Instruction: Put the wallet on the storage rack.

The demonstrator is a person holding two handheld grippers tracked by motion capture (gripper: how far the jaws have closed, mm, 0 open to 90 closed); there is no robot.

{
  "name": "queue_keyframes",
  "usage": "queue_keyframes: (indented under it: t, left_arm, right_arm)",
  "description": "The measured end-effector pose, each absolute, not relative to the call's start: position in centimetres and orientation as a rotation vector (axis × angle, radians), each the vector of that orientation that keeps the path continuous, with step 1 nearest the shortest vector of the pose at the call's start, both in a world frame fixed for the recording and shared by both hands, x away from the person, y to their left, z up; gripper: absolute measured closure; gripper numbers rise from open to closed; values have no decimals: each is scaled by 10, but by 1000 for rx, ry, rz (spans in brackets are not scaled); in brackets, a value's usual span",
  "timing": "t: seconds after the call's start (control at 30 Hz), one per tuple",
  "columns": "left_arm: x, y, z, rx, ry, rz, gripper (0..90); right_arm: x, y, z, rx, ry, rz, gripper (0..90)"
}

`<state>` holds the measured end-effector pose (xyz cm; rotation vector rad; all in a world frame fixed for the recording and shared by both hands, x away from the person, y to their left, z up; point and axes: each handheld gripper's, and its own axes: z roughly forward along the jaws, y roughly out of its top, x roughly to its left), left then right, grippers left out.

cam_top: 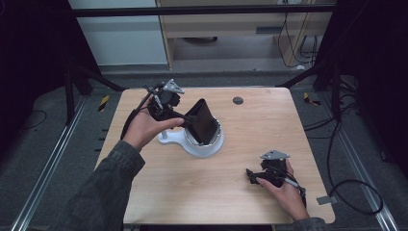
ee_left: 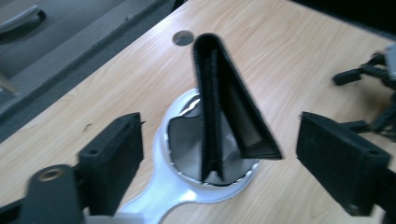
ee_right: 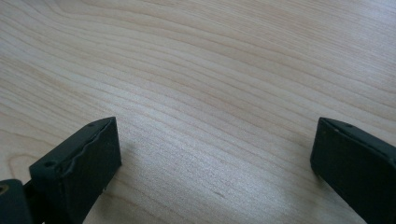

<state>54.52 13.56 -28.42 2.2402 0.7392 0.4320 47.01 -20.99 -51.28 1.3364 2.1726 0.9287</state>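
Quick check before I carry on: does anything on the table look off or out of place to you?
One thing: a black folded wallet-like item stands on end, tilted, inside the shiny bowl of a white holder at mid-table, jutting well above its rim. The left gripper sits open around it, jaws apart from it. The right gripper is open over bare wood.

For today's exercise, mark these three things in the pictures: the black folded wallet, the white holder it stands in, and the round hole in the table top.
black folded wallet (ee_left: 219, 107): left gripper view, its folded edge facing the camera.
white holder (cam_top: 202, 148): high view, front of its white base.
round hole (cam_top: 237, 100): high view, its dark centre.
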Motion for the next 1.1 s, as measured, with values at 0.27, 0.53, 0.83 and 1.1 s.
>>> queue_keyframes:
  t: [0.27,0.53,0.83,1.1]
  left_arm:
    - [531,135,-284,2240,682,453,73]
    - [504,140,-298,2250,638,512,52]
    - [479,149,-330,2258,634,518,47]
    - [464,155,-374,2294,672,435,58]
  right_arm:
    - [470,-210,-513,1338,2172,928,21]
    - [470,-210,-513,1337,2171,928,20]
    - [470,-210,-513,1341,2169,929,20]
    - [470,-210,-513,1341,2169,929,20]
